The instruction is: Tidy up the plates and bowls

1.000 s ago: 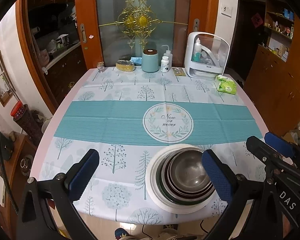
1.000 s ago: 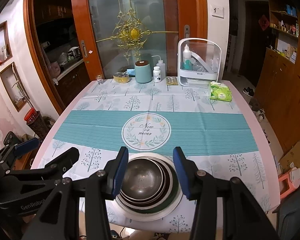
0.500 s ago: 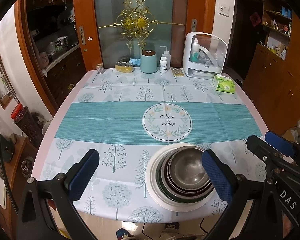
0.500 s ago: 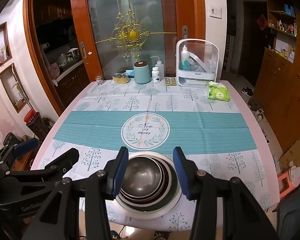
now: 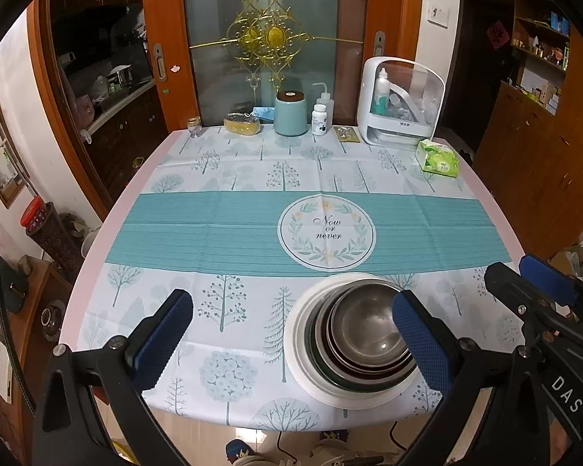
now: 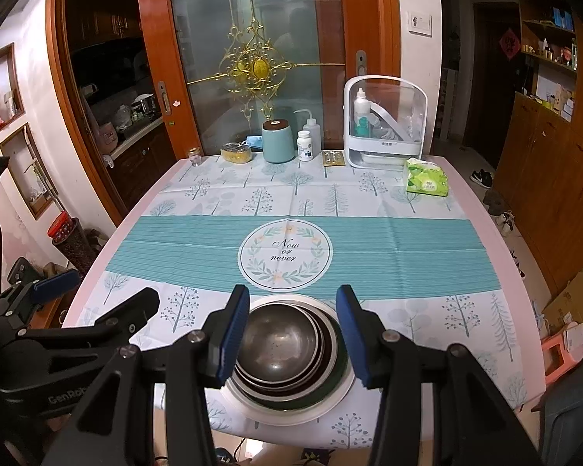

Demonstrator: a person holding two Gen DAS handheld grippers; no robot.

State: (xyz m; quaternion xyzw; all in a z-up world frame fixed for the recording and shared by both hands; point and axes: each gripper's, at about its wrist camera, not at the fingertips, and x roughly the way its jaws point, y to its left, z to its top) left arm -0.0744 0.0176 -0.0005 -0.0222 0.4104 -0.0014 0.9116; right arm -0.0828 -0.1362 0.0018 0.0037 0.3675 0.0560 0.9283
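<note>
A table under a pale tree-printed tablecloth with a teal band (image 6: 388,244) filled the room's middle. Behind its far edge stood an orange wooden sliding door with frosted glass and a gilt ornament (image 6: 252,66). Left of that door an opening showed a dim kitchen with dark wooden cabinets (image 6: 136,155). Right of the door, a white wall carried a white wall switch plate (image 6: 420,23), and further right ran brown wooden cupboards (image 6: 552,178) under open shelves (image 6: 548,42). Dark sneakers (image 6: 481,178) lay on the floor near the cupboards
</note>
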